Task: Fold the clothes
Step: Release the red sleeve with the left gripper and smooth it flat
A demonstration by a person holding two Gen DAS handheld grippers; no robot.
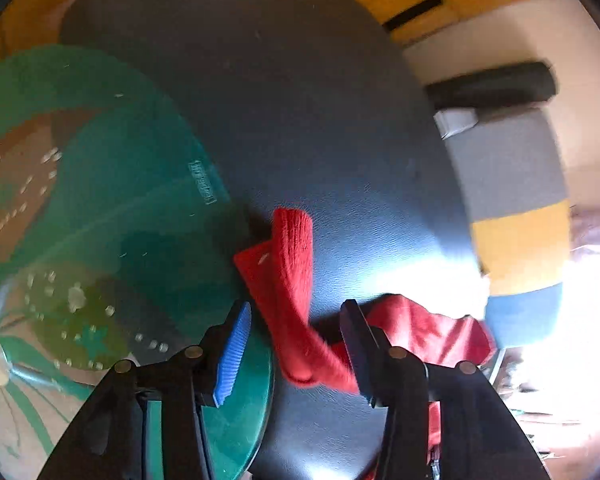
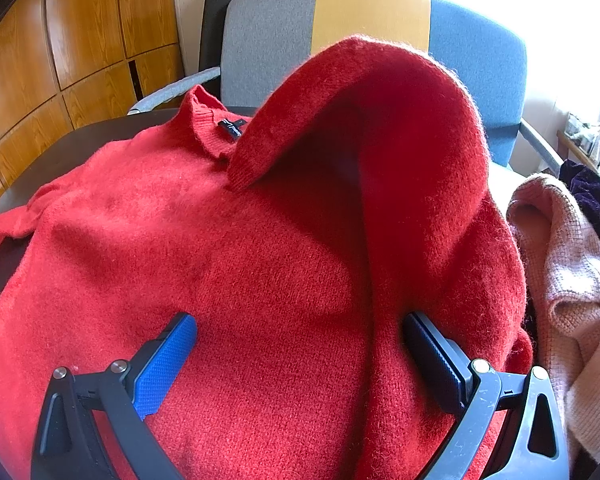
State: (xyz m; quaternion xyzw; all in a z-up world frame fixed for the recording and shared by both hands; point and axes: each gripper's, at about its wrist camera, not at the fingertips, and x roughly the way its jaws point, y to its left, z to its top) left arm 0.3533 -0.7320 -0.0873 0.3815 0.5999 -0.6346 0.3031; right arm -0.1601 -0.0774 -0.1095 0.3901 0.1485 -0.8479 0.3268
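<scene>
A red knit sweater (image 2: 228, 248) lies spread on a dark table (image 2: 80, 136), collar and label at the far side. Its right sleeve (image 2: 400, 128) is folded up and over the body, arching above it. My right gripper (image 2: 300, 360) is open just above the sweater's lower body, jaws wide, one finger beside the sleeve's base. In the left wrist view the sweater's other sleeve (image 1: 292, 272) lies twisted on the dark table (image 1: 280, 100). My left gripper (image 1: 296, 348) is open with the sleeve passing between its fingers, not clamped.
A grey, yellow and blue chair (image 2: 372, 20) stands behind the table. A pile of beige and pink knitwear (image 2: 568, 272) lies at the right. A green glass round table (image 1: 120, 200) adjoins the dark table on the left. Wooden wall panels (image 2: 60, 60) are behind.
</scene>
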